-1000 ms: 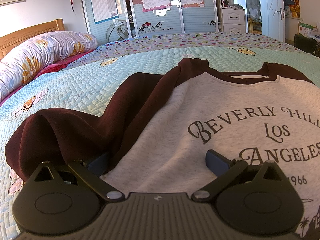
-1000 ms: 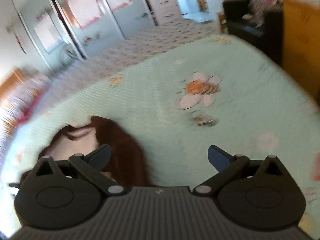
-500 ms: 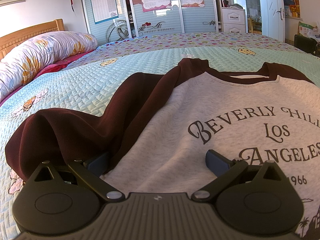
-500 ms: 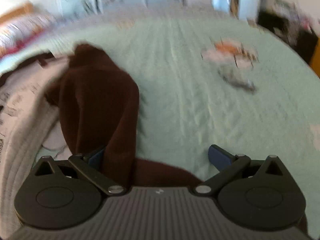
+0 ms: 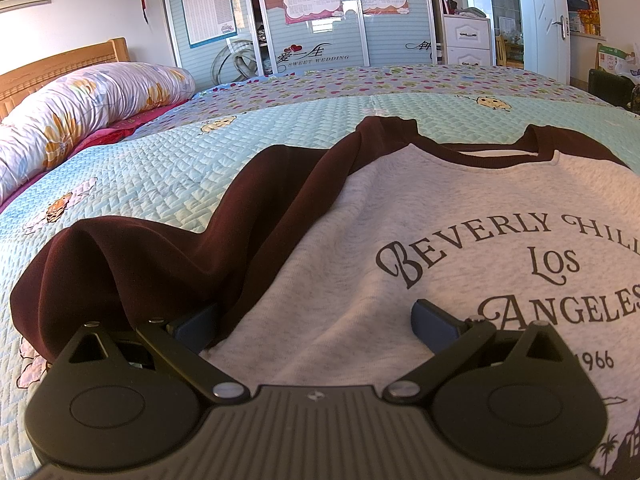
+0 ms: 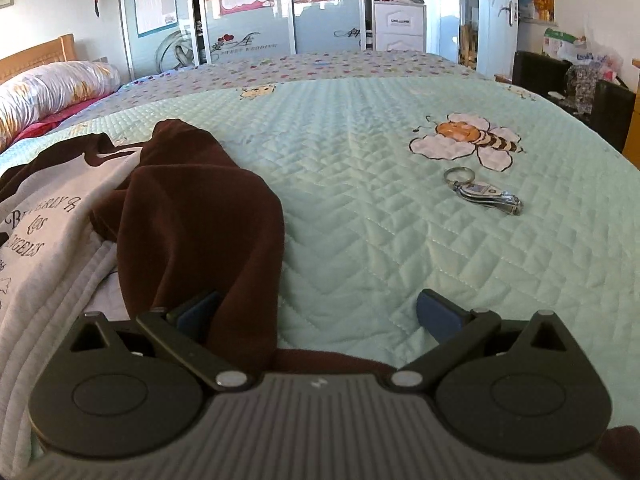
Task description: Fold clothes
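With both jaws spread wide and empty, the right hand-held gripper [image 6: 316, 316] should have pinched the maroon sleeve [image 6: 200, 216] just ahead-left, while the left hand-held gripper [image 5: 314, 322] steadied the sweatshirt [image 5: 380, 248].

Soft matt cloth sweatshirt [image 5: 360, 248] on quilted bedspread [image 6: 400, 220]; shiny metal keychain [image 6: 484, 194].
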A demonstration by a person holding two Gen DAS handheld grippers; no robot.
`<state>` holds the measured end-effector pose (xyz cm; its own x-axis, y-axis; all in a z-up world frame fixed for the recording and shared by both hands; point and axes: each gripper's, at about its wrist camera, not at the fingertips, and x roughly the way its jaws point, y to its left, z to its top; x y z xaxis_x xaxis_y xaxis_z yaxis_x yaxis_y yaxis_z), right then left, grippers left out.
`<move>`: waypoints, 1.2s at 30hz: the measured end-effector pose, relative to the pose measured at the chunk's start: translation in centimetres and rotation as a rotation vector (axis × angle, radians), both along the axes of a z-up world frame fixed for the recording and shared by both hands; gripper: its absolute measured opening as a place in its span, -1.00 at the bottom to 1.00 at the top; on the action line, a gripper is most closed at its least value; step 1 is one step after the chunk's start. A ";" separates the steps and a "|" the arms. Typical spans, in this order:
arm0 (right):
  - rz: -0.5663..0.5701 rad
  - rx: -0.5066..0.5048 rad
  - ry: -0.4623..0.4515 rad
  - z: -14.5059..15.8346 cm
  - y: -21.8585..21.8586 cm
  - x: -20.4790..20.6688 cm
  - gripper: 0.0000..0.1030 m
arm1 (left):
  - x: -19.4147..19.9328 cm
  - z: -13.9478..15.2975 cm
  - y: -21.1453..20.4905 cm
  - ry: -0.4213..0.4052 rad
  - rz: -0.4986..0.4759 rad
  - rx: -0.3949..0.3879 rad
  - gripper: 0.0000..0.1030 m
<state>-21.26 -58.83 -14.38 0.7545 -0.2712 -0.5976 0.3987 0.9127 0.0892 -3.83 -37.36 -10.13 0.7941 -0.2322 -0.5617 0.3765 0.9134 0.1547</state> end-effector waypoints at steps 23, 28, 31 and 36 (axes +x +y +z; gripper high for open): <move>0.035 -0.032 0.005 -0.4 0.2 1.3 1.00 | 0.0 0.0 0.0 0.000 0.000 0.001 1.00; 0.037 -0.004 -0.010 -0.4 -0.2 1.0 1.00 | 0.0 0.0 0.0 0.000 0.000 0.001 1.00; 0.036 -0.012 -0.006 -0.4 0.0 1.1 1.00 | 0.0 0.0 0.0 0.000 0.000 0.001 1.00; 0.034 -0.011 -0.005 -0.4 0.0 1.0 1.00 | 0.0 0.0 0.0 0.000 0.000 0.001 1.00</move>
<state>-20.24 -58.79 -14.75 0.7663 -0.2519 -0.5911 0.3667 0.9268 0.0805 -3.83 -37.36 -10.11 0.7942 -0.2316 -0.5618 0.3764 0.9133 0.1555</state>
